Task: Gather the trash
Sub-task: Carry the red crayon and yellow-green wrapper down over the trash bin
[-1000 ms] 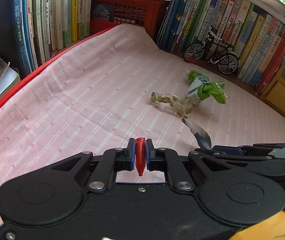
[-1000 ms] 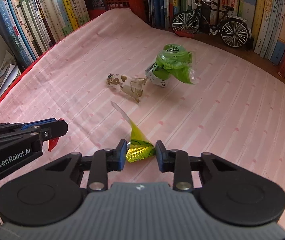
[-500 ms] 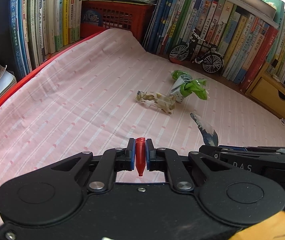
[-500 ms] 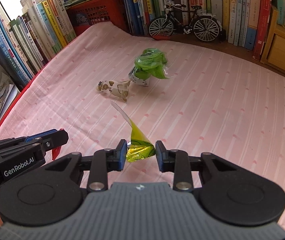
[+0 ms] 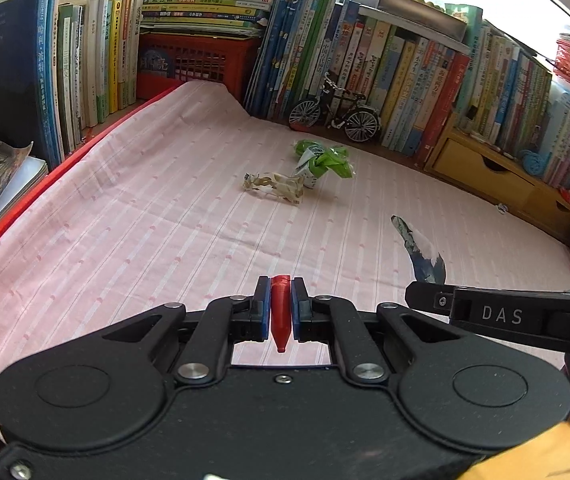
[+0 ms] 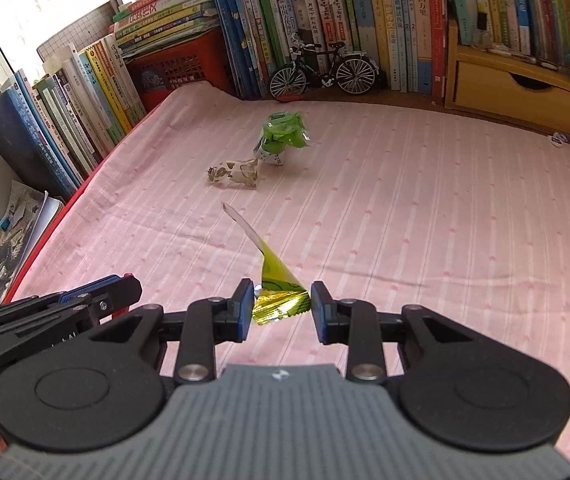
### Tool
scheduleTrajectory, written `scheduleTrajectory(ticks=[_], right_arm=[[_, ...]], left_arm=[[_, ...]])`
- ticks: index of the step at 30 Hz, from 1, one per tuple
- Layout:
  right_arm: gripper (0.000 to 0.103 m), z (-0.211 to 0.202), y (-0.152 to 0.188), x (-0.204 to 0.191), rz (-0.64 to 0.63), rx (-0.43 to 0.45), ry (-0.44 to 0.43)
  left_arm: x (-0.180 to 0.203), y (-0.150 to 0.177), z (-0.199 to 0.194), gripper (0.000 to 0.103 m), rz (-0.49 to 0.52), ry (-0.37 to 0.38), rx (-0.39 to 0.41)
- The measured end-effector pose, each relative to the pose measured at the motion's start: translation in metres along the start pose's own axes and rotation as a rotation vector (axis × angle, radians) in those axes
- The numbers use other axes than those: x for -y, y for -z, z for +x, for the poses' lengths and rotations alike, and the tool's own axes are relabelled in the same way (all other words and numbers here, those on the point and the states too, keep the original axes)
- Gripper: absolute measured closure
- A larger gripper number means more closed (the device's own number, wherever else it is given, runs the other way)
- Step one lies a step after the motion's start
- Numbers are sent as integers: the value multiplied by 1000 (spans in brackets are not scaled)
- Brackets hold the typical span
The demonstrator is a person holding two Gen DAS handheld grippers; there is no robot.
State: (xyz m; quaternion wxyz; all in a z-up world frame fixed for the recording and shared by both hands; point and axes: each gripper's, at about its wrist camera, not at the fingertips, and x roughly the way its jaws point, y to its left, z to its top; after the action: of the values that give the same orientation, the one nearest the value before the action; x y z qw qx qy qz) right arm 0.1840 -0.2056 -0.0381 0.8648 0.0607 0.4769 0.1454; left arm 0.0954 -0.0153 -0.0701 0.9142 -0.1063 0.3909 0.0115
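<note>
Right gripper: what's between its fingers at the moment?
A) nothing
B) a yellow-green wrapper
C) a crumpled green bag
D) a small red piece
B: in the right wrist view the right gripper pinches a yellow-green wrapper lifted off the pink cloth, while the crumpled green bag lies farther off.

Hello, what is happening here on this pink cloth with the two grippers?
A person is collecting trash from a pink striped cloth with a handheld gripper in each hand. The left gripper is shut on a small red pointed plastic piece. The right gripper holds a crumpled yellow-green foil wrapper with a long tail sticking up. Two pieces remain on the cloth, side by side: a crumpled green plastic wrapper and a crumpled beige paper wrapper, in front of a black model bicycle.
</note>
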Motion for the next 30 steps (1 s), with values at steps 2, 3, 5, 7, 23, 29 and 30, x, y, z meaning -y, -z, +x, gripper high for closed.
scheduleTrajectory(ticks=[2, 3, 5, 7, 23, 29, 30], right_arm=[[67, -16, 14, -8, 9, 14, 10], [67, -25, 23, -15, 5, 23, 19], [67, -40, 39, -26, -1, 35, 36], [67, -56, 58, -37, 8, 49, 52], [67, -111, 163, -92, 44, 10, 73], [67, -111, 190, -100, 42, -32, 55], [67, -110, 193, -100, 40, -39, 52]], left_arm=[[-7, 8, -21, 94, 6, 19, 6], [-11, 13, -32, 94, 13, 29, 9], [-17, 22, -52, 94, 37, 48, 18], [-23, 33, -70, 94, 63, 63, 22], [-73, 122, -141, 94, 106, 80, -60], [-85, 151, -143, 94, 87, 50, -108], [-86, 156, -142, 94, 86, 43, -117]])
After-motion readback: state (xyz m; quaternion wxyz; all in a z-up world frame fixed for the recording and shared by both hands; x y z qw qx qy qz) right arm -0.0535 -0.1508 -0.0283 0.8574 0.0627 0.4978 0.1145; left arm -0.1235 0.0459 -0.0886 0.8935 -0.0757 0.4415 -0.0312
